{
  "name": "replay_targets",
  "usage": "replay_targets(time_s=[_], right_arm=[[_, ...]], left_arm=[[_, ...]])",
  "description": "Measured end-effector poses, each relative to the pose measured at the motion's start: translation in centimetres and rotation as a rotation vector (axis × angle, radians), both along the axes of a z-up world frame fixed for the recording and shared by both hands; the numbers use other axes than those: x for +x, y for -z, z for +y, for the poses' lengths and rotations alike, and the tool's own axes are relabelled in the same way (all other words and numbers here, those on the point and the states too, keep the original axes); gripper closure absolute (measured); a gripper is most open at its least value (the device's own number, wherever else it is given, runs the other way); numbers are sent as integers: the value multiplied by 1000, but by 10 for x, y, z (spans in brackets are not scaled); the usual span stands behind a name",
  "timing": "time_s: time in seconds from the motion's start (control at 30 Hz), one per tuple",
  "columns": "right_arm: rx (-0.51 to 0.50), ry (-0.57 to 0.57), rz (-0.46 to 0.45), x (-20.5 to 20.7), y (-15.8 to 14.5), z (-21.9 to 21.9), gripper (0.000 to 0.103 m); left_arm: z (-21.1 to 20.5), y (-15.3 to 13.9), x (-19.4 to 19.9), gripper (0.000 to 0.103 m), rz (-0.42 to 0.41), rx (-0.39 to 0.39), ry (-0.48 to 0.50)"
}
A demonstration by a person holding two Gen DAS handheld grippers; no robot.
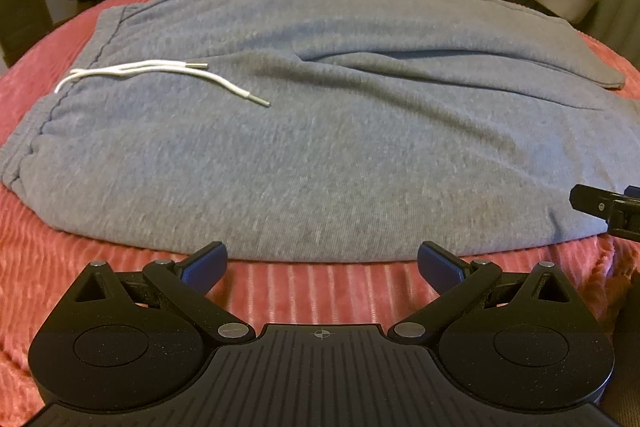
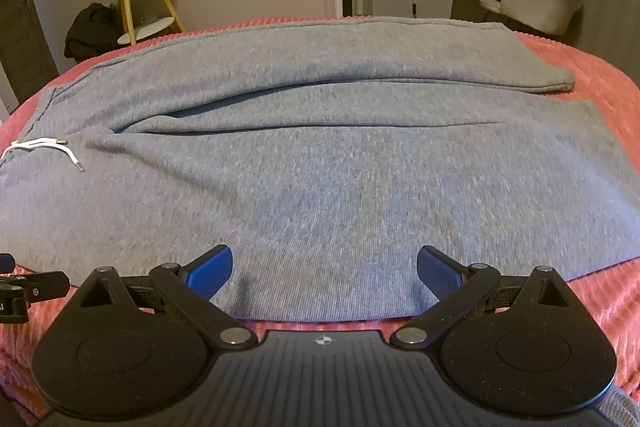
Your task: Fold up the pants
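Grey sweatpants (image 1: 320, 131) lie spread flat across a pink ribbed bedspread (image 1: 280, 291), waistband to the left and both legs running off to the right. At the far left the waistband (image 1: 44, 131) shows a dark stitched seam, and a white drawstring (image 1: 160, 75) with metal tips lies loose on the cloth just right of it. The far leg ends in a cuff (image 1: 604, 79) on the right; the near leg is cut off by the frame edge in the left wrist view.

The left gripper (image 1: 322, 267) hangs just short of the pants' near edge, its blue-padded fingers (image 1: 206, 267) spread wide with nothing between them, over bare bedspread. To its right, the tip of the right gripper (image 1: 600, 205) pokes in from the frame edge, over the pants' near edge; most of it is out of sight there.

In the right wrist view the right gripper (image 2: 324, 273) also stands wide apart and empty, its fingertips over the near hem of the sweatpants (image 2: 320, 187), farther along the leg. Whether the pads touch the cloth cannot be told. The left gripper (image 2: 32, 287) shows only as a black piece at the left edge. Both leg ends are visible here, the far cuff (image 2: 552, 83) lying a little short of the near leg's end.
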State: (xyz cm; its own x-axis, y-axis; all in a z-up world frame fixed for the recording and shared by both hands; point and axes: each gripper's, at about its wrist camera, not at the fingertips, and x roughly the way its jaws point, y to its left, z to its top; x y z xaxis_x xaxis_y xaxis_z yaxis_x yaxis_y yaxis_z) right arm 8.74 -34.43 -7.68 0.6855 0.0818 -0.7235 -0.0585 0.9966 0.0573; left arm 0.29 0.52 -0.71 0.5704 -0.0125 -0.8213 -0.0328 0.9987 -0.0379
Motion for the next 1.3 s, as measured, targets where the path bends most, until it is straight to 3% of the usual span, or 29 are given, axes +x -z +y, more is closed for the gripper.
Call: replay_targets(time_s=[1.3], right_arm=[[3,4,-4,0,0,0,4]], left_arm=[[0,0,-1,0,4,3,-2]])
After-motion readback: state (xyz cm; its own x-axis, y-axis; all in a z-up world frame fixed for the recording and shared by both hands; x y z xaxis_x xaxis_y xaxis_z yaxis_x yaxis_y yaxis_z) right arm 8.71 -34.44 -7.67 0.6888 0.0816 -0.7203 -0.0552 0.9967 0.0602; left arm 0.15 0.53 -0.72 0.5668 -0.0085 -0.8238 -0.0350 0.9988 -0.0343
